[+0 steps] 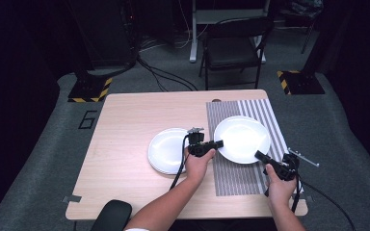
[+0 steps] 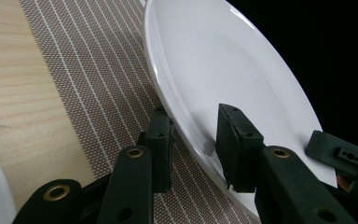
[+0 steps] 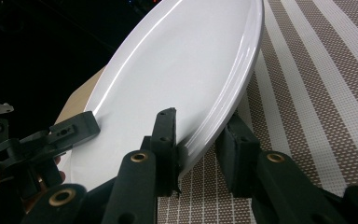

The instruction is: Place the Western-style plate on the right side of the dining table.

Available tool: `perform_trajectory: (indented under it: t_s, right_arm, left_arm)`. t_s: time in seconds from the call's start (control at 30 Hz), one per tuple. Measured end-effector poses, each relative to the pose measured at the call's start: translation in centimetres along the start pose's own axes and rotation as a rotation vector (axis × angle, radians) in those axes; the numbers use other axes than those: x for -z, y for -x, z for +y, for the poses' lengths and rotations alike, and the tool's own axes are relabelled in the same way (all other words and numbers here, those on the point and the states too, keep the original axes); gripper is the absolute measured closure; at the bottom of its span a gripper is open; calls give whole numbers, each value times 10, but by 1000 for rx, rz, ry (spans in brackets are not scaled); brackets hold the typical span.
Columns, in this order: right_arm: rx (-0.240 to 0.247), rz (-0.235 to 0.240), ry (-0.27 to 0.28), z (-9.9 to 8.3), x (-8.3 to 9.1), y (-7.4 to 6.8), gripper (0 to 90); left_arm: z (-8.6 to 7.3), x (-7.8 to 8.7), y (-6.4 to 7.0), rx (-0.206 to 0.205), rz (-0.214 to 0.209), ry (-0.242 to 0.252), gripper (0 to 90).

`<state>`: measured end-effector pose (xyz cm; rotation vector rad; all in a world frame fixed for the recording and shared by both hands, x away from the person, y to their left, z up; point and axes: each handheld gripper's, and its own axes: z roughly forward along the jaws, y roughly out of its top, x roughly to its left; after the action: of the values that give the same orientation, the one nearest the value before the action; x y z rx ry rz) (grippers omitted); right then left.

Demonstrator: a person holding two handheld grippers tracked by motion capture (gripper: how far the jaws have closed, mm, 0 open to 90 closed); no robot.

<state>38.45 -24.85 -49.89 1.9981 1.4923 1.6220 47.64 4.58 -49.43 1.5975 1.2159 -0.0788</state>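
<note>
**Two grippers take a white plate by opposite rims above a striped mat**

At centre right of the high view, a large white plate (image 1: 242,138) sits over a striped placemat (image 1: 236,178), caught at its left edge by the left gripper (image 1: 218,143) and at its lower right edge by the right gripper (image 1: 258,154). In the left gripper view the jaws straddle the plate's (image 2: 223,60) rim, one jaw under it against the placemat (image 2: 98,70), the other on its upper face; they stand narrowly parted, closed to the rim's thickness. The right gripper view shows the same hold from the far side: one jaw on the plate's (image 3: 177,70) top surface, one beneath the rim over the placemat (image 3: 317,93), with the other gripper's jaw tip touching the plate at lower left of the frame. In both gripper views the plate looks tilted, its rim raised off the mat.

Left of centre in the high view, a second white plate (image 1: 166,150) rests on the bare wooden table (image 1: 125,130), just beside the left hand (image 1: 198,163) and close to the mat's left edge. The table's left half and its far strip lie open. The mat's right border runs close to the table's right edge, where the right hand (image 1: 279,186) works. Beyond the table's far edge stands a black chair (image 1: 233,43).
</note>
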Motion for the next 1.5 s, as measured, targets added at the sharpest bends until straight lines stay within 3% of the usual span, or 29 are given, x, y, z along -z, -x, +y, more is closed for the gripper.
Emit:
perform_trajectory:
  t_s: [0.47, 1.1, 1.5]
  right_arm:
    - [-11, -20, -5, 1, -3, 7, 690]
    - [6, -52, 7, 11, -13, 9, 688]
    - [-14, -56, 0, 11, -19, 23, 685]
  left_arm:
    - [-1, -12, -3, 17, 0, -13, 669]
    - [5, -27, -7, 40, 7, 9, 670]
    - [2, -39, -10, 35, 16, -7, 672]
